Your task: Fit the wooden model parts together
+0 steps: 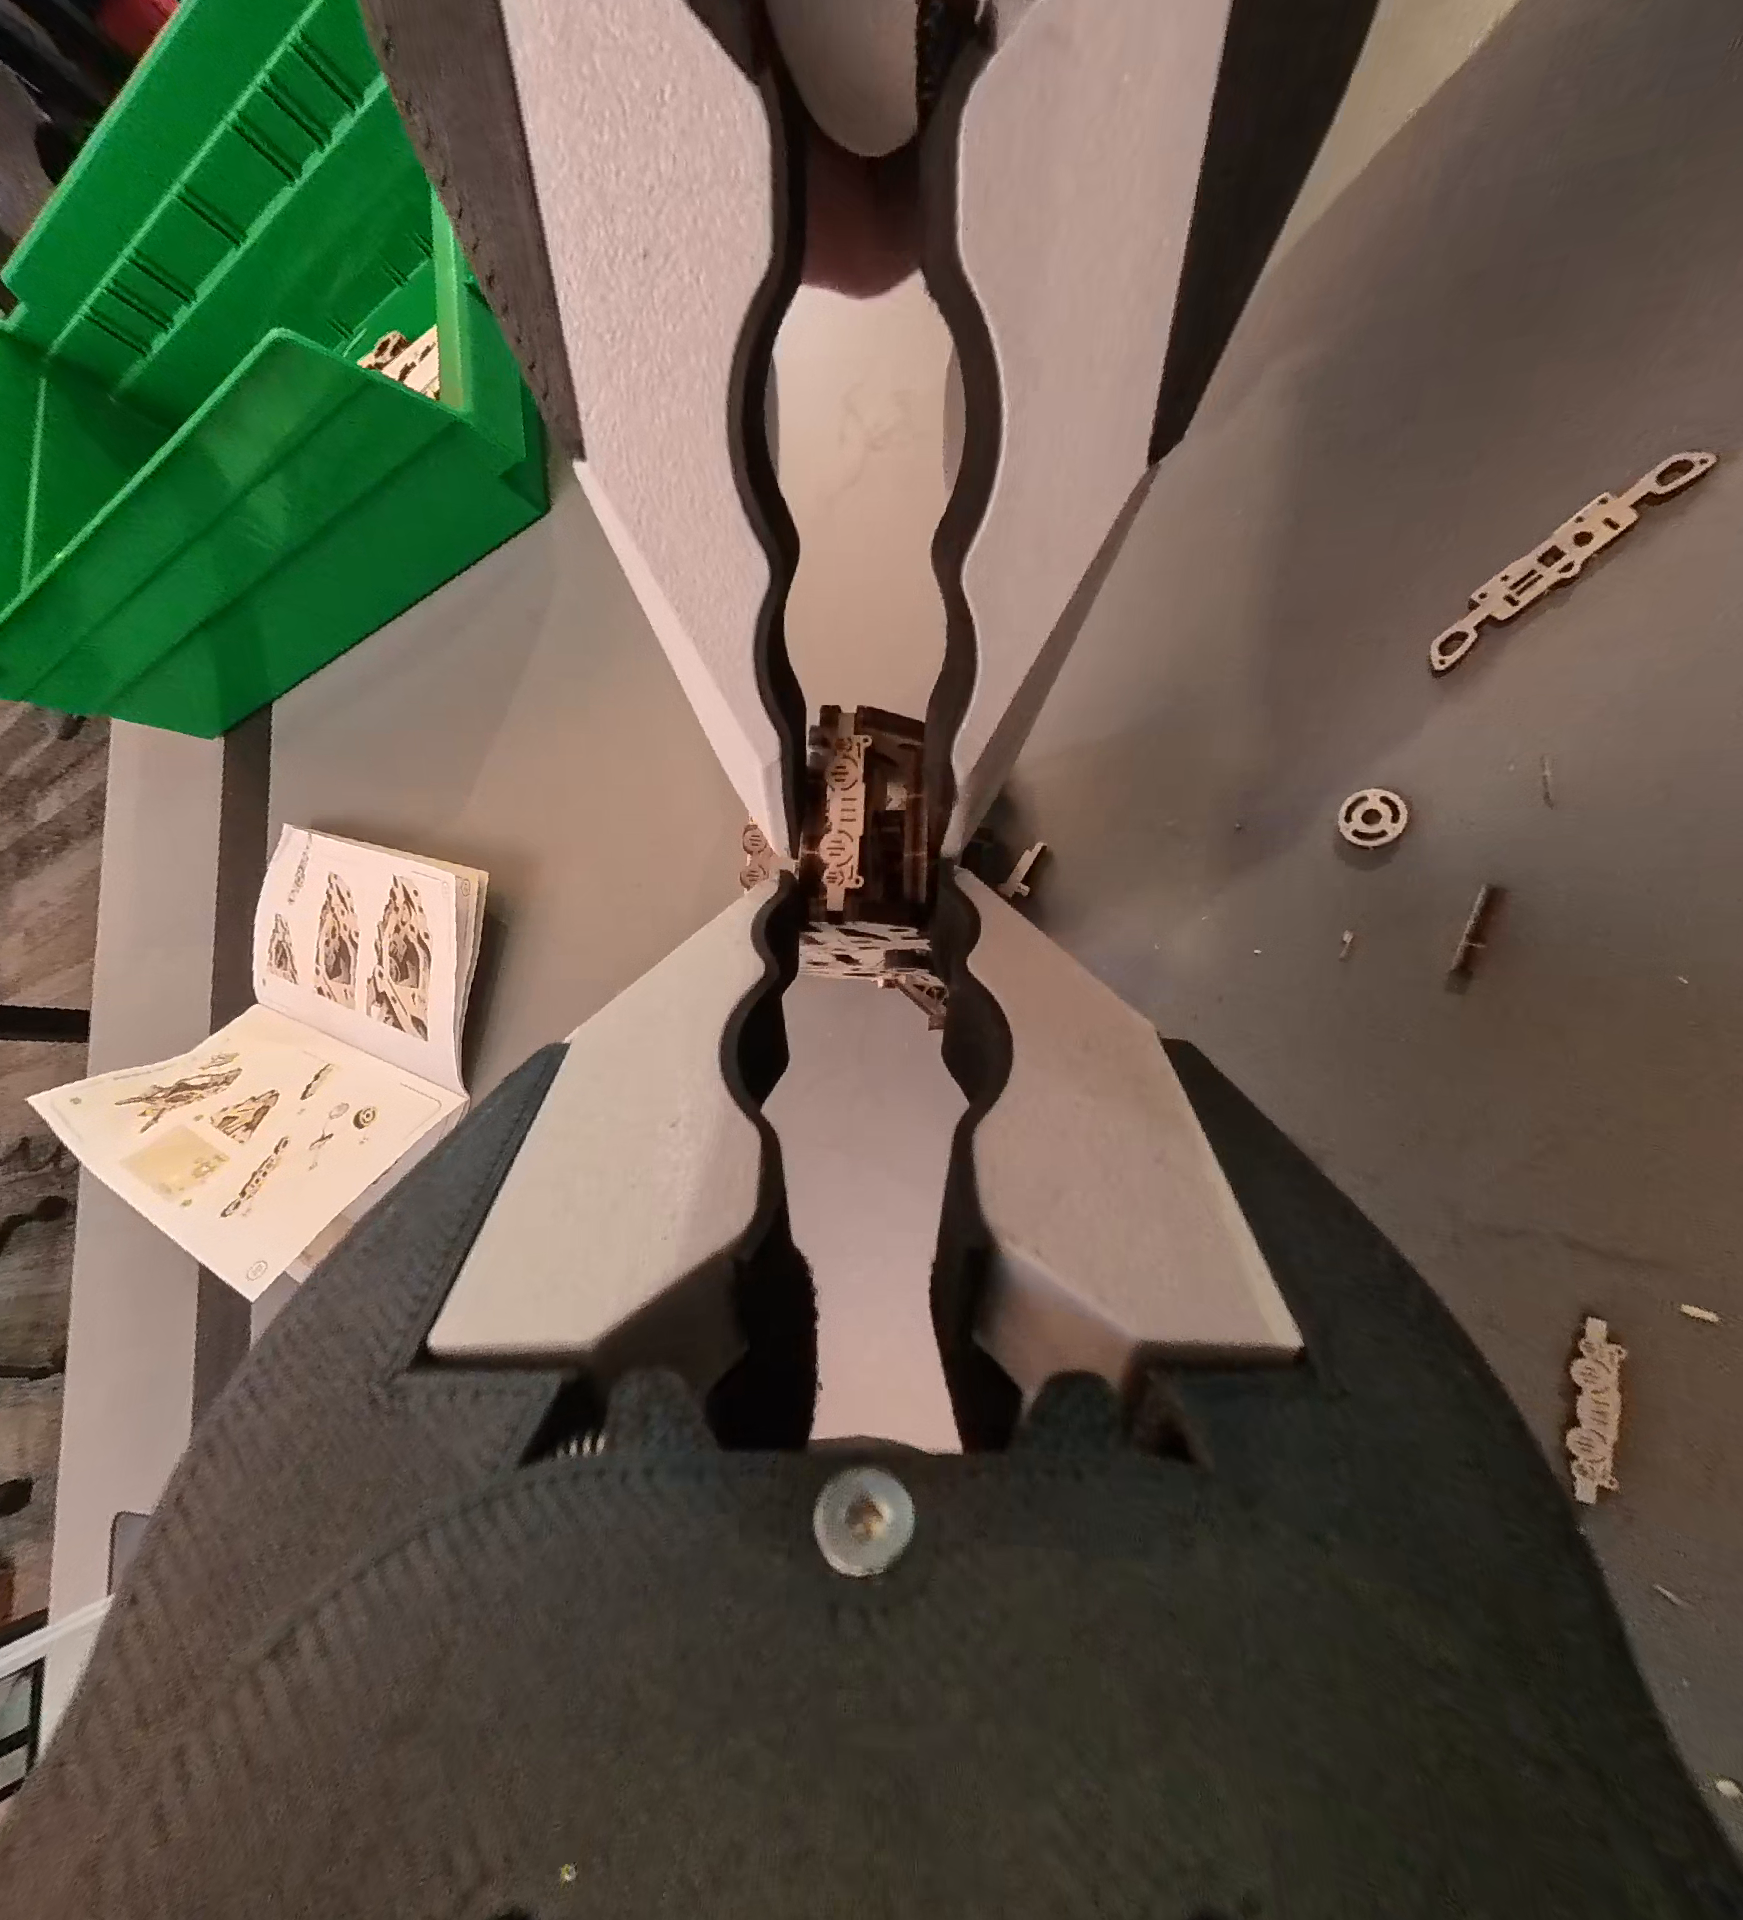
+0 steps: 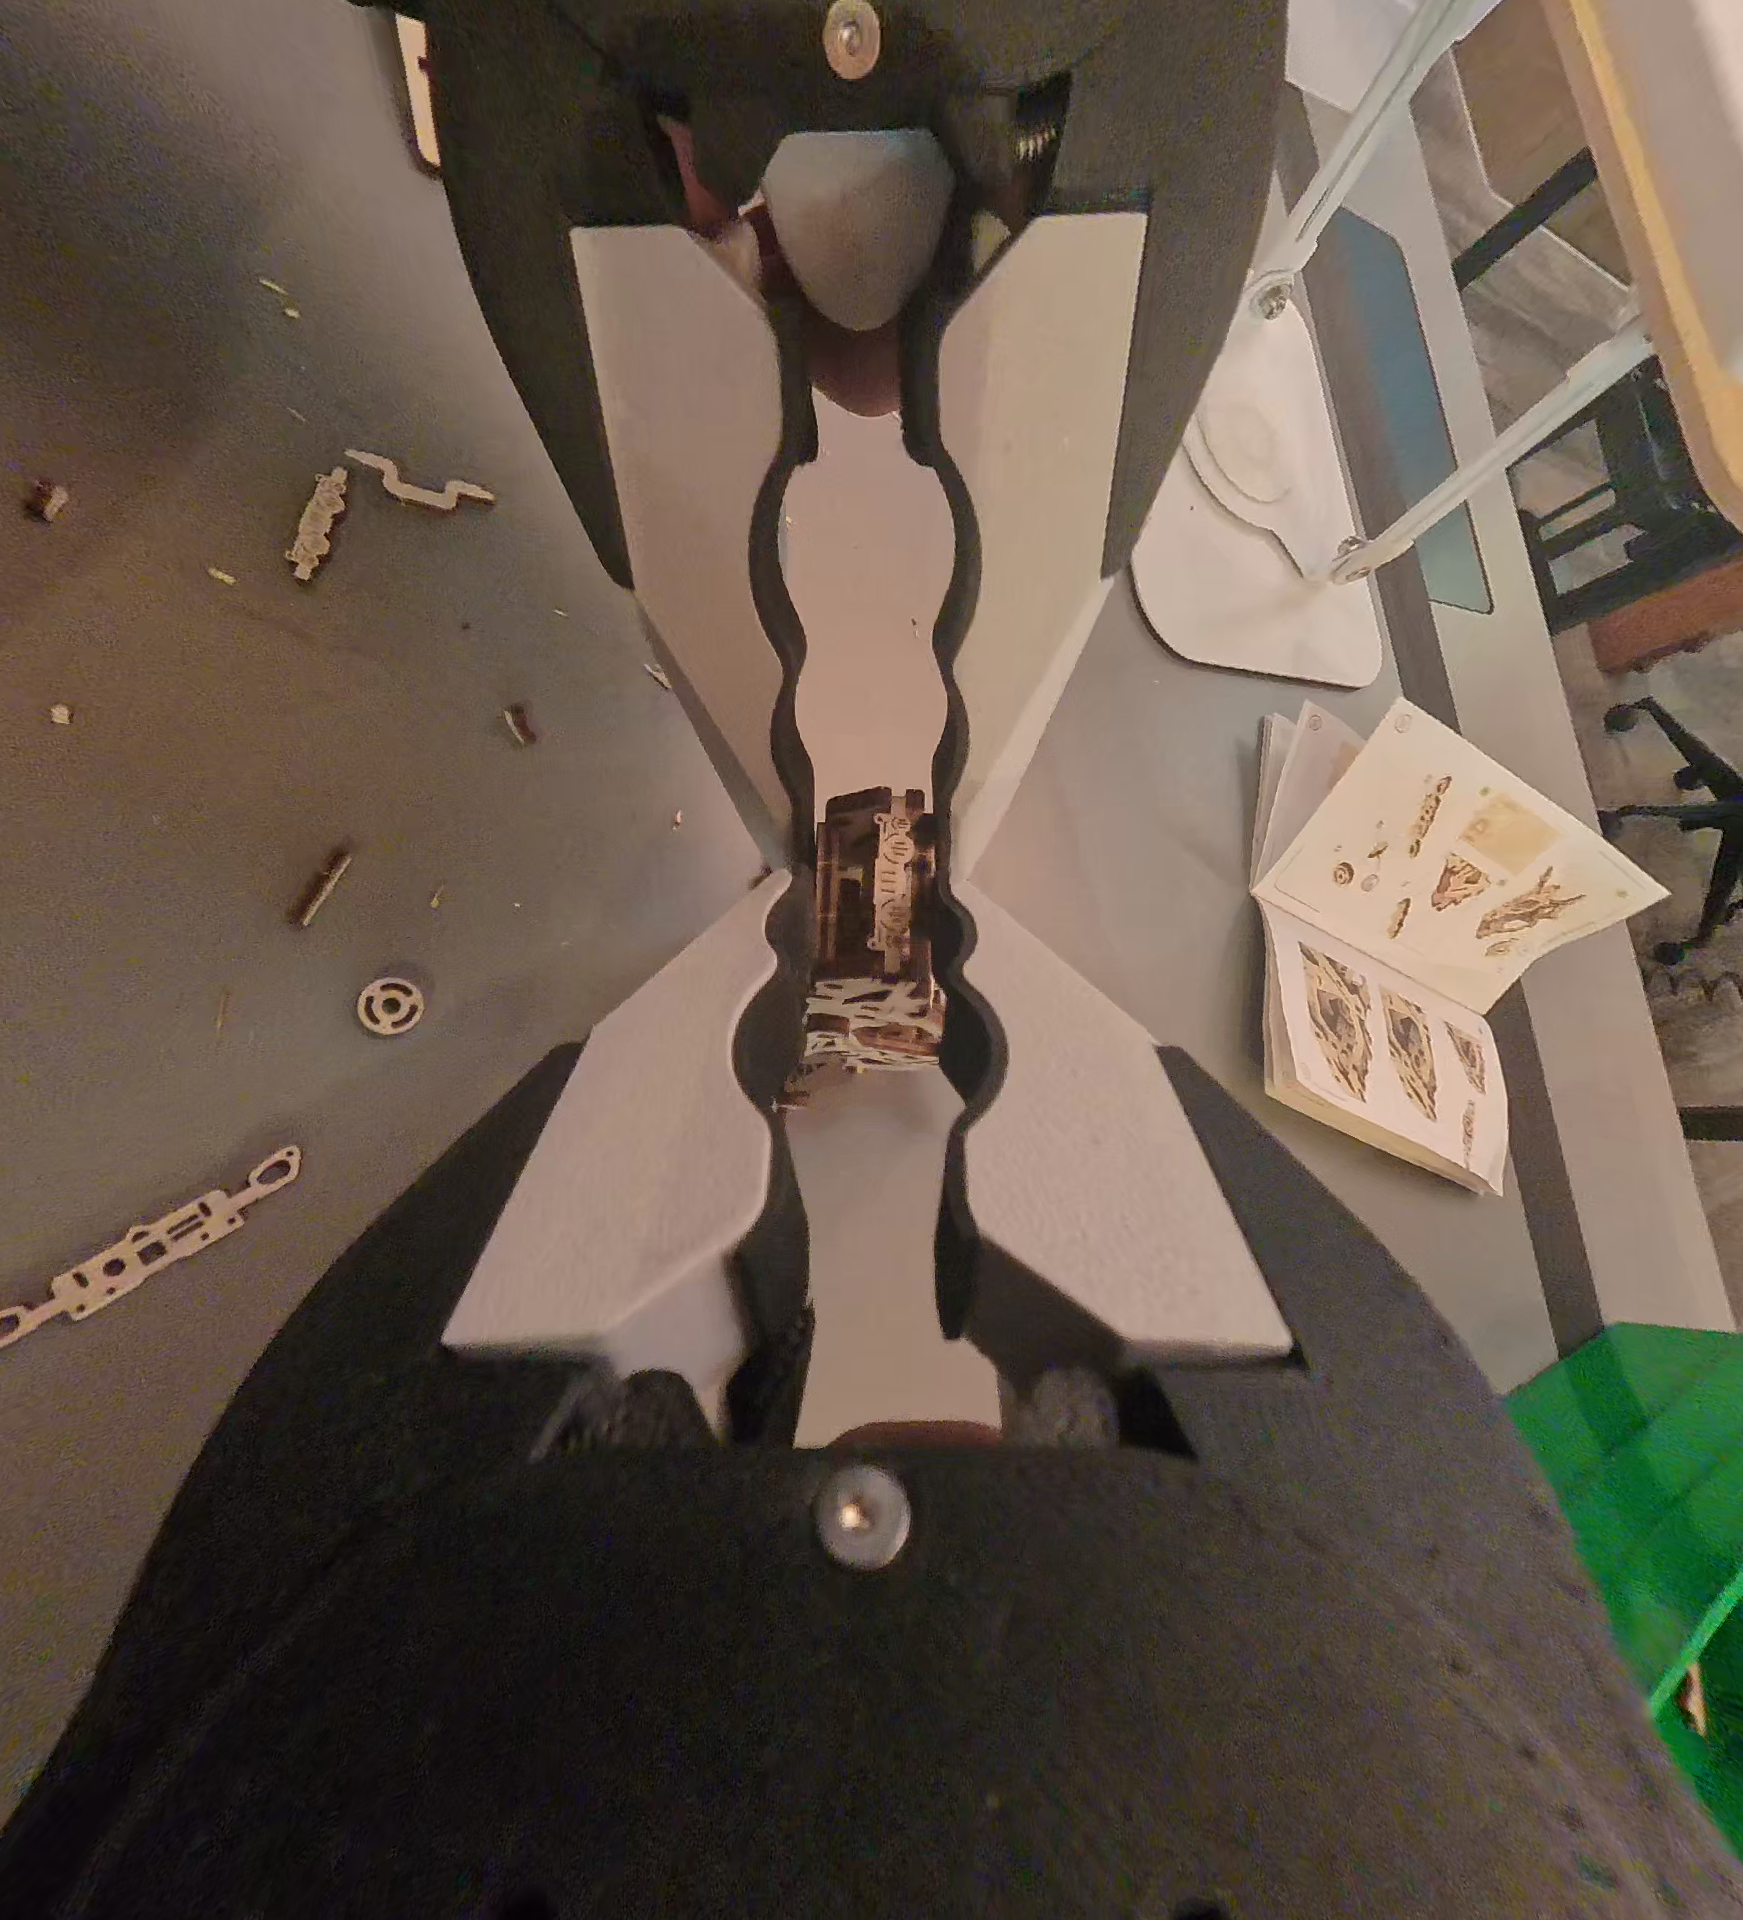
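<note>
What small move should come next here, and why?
Probably a gentle squeeze of the two tongs toward each other to seat the joint. The left tongs and right tongs meet tip to tip, both clamped on the wooden model assembly, which is lifted off the table. The other loose parts, such as the ring piece, lie untouched.

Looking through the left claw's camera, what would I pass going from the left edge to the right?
Green bins → open instruction booklet → wooden model gripped between both claws → ring-shaped wooden part → long slotted wooden strip.
</note>
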Available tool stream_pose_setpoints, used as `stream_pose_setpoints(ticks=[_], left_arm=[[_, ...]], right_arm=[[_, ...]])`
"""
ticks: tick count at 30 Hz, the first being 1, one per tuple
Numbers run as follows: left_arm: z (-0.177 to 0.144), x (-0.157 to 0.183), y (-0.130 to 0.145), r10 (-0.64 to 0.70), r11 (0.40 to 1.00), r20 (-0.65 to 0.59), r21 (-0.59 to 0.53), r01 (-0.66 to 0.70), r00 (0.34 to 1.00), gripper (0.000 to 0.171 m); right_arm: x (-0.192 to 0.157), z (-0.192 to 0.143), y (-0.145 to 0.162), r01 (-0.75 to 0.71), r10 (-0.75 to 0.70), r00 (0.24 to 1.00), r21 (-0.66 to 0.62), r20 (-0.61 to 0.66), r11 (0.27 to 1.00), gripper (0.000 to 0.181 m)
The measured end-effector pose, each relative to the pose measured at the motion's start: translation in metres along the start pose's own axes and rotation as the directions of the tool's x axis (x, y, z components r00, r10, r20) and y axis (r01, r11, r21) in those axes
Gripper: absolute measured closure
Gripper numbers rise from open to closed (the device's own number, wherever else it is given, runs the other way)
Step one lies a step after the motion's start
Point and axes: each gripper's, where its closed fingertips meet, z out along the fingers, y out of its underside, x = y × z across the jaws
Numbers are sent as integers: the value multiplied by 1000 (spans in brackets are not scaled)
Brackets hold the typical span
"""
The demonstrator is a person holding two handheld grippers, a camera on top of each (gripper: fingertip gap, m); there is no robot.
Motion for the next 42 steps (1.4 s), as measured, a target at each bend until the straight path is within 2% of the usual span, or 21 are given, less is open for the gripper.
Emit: stream_pose_setpoints(ticks=[5,11,13,22,28,34,37,40,42], left_arm=[[0,-1,0,-9,1000,-5,-4,9,1000,149],[3,-3,-3,-108,994,-28,19,108,994,149],[4,-1,-6,-135,990,-53,31,137,989,149],[5,-3,-8,-134,990,-67,29,136,989,149],[5,-3,-7,-154,987,-90,29,157,984,149],[6,-2,-8,-178,983,-100,35,182,979,149],[7,-2,-9,-181,982,-97,35,186,979,148],[7,-3,-9,-191,979,-94,49,196,977,148],[8,-3,-9,-203,976,-105,61,210,973,148]], right_arm=[[1,0,-1,-29,29,1000,15,-3,999,162],[5,-9,-7,-46,49,998,54,-50,998,163],[8,-12,-5,-69,71,996,36,-45,997,178],[9,-12,-3,-81,81,997,-82,-10,993,178],[11,-12,-3,2,-10,982,-42,-187,999,179],[10,-13,-2,109,-130,947,-88,-295,990,179],[11,-14,-2,96,-109,942,-55,-317,994,179],[12,-14,-1,32,-26,941,11,-338,999,178],[12,-15,-1,43,-36,927,9,-373,999,179]])
